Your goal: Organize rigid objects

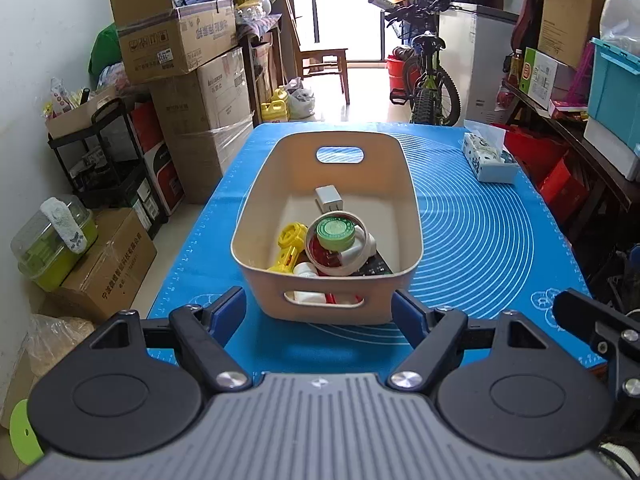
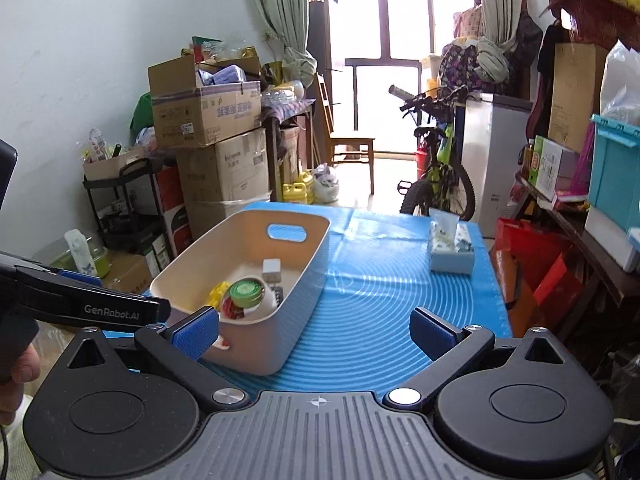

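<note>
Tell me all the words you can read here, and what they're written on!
"GenRobot.AI": on the left gripper, on its black side.
Chinese print on the stacked cardboard boxes: too blurred to read.
Print on the floor box: blurred too.
Green lid in the basket: markings too small.

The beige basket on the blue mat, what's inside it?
Inside the beige basket are a white charger block, a yellow plastic toy, and a white ring with a green round lid on top. Red and dark things lie underneath, mostly covered, so I cannot tell what they are.
</note>
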